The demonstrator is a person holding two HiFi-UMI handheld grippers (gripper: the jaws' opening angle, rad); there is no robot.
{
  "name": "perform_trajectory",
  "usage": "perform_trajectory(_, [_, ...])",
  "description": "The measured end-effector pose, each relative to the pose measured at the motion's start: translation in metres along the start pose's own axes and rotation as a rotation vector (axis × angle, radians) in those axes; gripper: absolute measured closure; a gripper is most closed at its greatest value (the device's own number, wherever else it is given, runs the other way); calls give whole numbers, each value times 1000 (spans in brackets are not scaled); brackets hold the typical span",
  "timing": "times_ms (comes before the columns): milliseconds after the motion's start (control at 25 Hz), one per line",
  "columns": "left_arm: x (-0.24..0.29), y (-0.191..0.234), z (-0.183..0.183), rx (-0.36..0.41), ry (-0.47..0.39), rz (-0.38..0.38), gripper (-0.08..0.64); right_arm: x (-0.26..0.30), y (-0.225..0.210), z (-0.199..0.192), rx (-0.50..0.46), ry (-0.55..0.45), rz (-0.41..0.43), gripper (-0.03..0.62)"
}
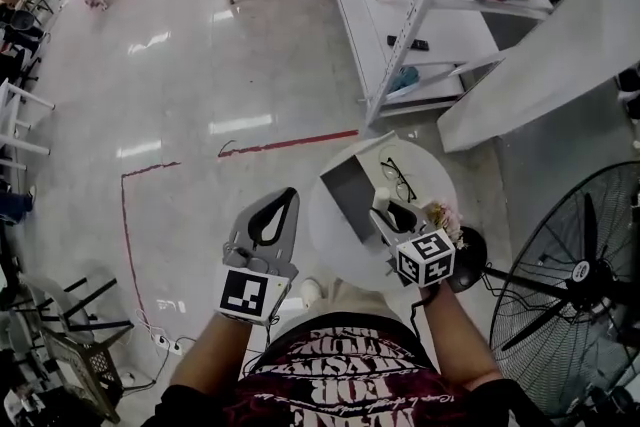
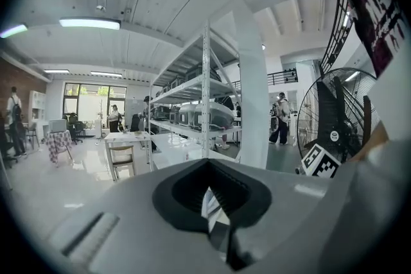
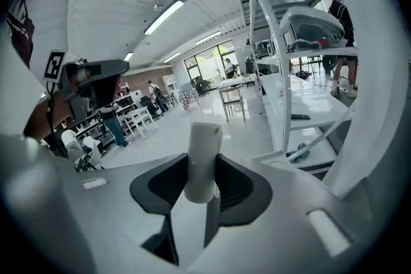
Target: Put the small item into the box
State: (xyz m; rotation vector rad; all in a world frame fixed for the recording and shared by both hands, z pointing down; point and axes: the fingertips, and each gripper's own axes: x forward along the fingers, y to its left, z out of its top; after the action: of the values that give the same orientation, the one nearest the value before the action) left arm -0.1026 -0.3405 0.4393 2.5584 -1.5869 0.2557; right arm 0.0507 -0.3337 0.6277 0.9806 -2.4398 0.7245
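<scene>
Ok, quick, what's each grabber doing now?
Left gripper: closed, holding nothing.
Right gripper: closed on a small white cylinder.

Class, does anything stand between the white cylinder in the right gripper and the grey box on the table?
Nothing visible does. The right gripper holds the white cylinder next to the grey box; the glasses lie further back, off the path.

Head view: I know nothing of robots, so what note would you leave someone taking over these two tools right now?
Left tool: shut, empty, off to the table's side.
Right tool: shut on the small white cylinder, above the round white table, near the open grey box.
Done: item picked up.
Left: lower it into the box, release.
</scene>
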Motion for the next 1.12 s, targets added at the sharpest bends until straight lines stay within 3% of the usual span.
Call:
perform_trajectory(720, [-1, 1, -24, -18, 50, 17, 560, 72, -43, -102, 63, 242, -34, 430])
perform_trajectory(1120, [-16, 1, -31, -24, 65, 26, 560, 98, -46, -147, 38, 380, -87, 430])
